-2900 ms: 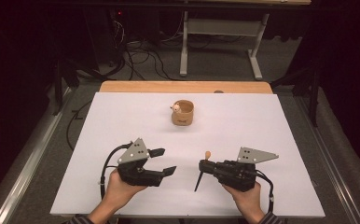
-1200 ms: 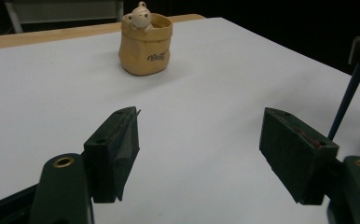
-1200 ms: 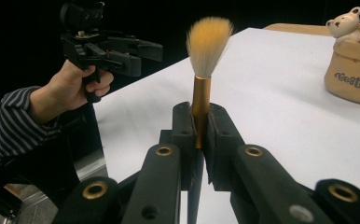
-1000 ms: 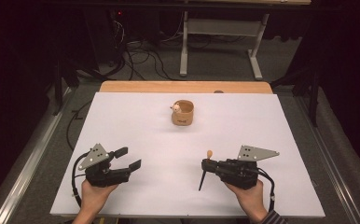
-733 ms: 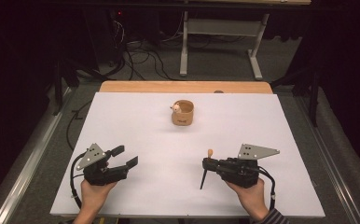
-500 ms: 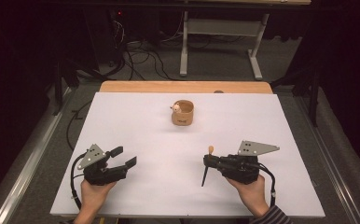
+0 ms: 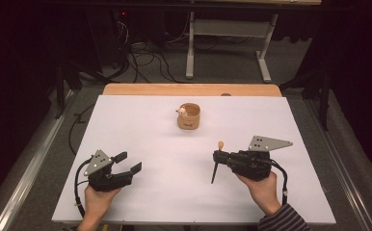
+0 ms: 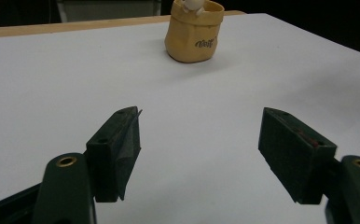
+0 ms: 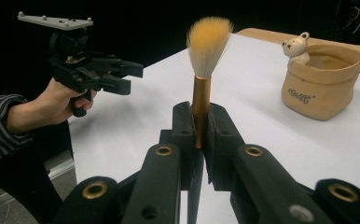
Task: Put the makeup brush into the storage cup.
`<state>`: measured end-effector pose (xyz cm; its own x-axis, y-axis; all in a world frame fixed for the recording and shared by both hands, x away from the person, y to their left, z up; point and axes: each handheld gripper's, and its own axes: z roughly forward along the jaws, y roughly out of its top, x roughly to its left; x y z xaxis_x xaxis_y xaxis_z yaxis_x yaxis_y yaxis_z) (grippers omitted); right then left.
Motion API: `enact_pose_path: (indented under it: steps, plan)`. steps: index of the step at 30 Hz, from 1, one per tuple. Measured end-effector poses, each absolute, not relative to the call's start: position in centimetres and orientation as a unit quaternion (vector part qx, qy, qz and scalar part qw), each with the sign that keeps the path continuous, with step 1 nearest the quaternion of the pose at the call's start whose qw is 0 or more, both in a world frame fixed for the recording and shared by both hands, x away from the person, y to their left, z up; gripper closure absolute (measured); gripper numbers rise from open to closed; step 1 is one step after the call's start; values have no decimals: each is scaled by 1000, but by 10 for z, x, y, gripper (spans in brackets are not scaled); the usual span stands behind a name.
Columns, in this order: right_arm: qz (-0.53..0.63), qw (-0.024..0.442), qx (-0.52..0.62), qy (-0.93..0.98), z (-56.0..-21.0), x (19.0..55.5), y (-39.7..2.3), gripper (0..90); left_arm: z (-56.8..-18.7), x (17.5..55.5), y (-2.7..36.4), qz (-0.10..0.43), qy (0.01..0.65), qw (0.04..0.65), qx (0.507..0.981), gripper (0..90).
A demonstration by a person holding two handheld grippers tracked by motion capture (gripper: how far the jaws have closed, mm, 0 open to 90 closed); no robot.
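White board covers the table (image 7: 140, 120) in a dark room with cables on the floor behind. Right gripper (image 9: 197, 123) clamps a brush (image 9: 205, 56) upright, already picked up; probably it goes into the tan pouch (image 7: 189, 117), well apart ahead. Left gripper (image 7: 128, 162) hovers empty, jaws spread.

Soft-bristled brush (image 9: 207, 42) (gold metal ferrule)

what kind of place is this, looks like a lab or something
Probably a lab or recording room rather than a home: a bare white table lit among dark surroundings, loose cables on the grey floor, and a metal stand behind it.
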<state>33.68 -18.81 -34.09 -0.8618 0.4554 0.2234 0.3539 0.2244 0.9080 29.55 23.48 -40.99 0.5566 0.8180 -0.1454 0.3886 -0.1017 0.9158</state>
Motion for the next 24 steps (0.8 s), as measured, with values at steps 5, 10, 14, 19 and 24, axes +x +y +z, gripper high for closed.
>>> enact_pose_path:
  steps: [5, 10, 14, 19, 24]
  plan:
    - [560, 51, 261, 785, -336, 345, -187, 858, -411, 296, 234, 204, 422, 517, 716, 300]
    - [556, 55, 264, 786, -333, 351, -185, 858, -411, 296, 233, 203, 420, 518, 717, 297]
    - [556, 55, 267, 785, -332, 356, -182, 858, -411, 296, 234, 200, 419, 519, 718, 300]
    - [552, 56, 267, 788, -332, 364, -176, 859, -411, 295, 233, 198, 417, 521, 718, 303]
    - [552, 59, 266, 788, -328, 369, -171, 858, -411, 295, 233, 197, 417, 521, 718, 300]
